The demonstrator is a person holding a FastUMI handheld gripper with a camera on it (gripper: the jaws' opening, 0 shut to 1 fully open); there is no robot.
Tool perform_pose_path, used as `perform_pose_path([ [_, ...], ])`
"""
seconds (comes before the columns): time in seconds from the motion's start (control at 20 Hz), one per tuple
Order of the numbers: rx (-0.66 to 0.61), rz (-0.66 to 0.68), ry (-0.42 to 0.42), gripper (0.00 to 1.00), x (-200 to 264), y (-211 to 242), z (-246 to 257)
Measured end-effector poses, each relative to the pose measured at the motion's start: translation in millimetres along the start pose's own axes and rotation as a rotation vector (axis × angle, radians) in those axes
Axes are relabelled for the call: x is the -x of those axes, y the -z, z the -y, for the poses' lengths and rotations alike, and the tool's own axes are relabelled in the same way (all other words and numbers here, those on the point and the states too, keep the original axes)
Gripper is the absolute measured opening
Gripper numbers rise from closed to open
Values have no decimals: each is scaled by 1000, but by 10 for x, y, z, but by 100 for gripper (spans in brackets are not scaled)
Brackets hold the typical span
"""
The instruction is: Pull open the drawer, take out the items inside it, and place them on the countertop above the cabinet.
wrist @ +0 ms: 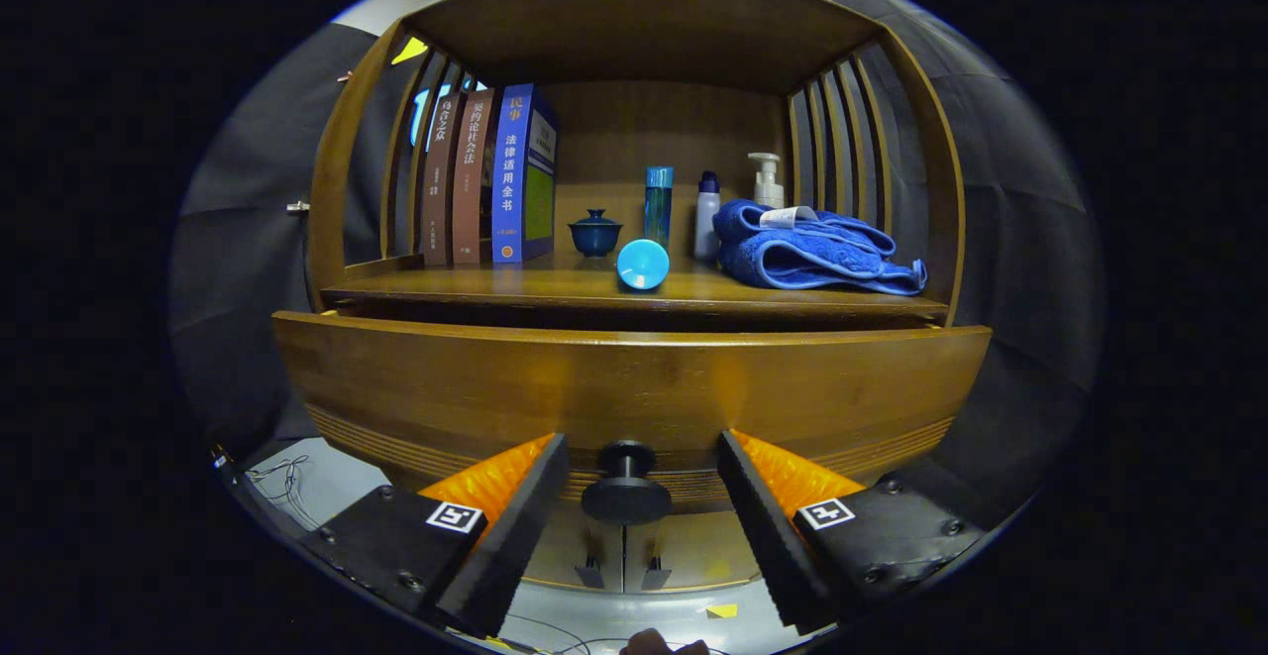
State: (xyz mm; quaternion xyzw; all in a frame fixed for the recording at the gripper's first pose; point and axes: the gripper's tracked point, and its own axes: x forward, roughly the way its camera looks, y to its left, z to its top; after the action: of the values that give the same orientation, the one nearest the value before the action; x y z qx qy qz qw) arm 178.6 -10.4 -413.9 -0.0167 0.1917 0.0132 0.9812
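The wooden cabinet's drawer front [416,387] spans the view just ahead of me, standing out a little from the cabinet, with a dark gap behind its top edge. Its round dark knob [626,489] sits between my two fingers, and neither finger touches it. My gripper [642,447] is open, with one finger on each side of the knob. The front panel hides the drawer's inside. Above lies the wooden countertop [475,283].
On the countertop stand three books [490,174], a lidded blue teacup [595,232], a blue cup lying on its side [643,264], a blue bottle [658,201], a white bottle [705,216], a pump bottle [766,179] and a folded blue towel [812,254]. Slatted side walls and a roof enclose the shelf.
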Motion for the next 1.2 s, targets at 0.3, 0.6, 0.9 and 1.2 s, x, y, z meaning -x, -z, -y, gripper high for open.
perform_pose_path([
  [0.3,19,-23,5,100,-259,-26,-6],
  [0.6,40,-23,21,100,-341,-22,-24],
  [0.9,47,19,10,100,-226,-321,-6],
  [1.2,45,142,-16,100,239,-1172,-119],
])
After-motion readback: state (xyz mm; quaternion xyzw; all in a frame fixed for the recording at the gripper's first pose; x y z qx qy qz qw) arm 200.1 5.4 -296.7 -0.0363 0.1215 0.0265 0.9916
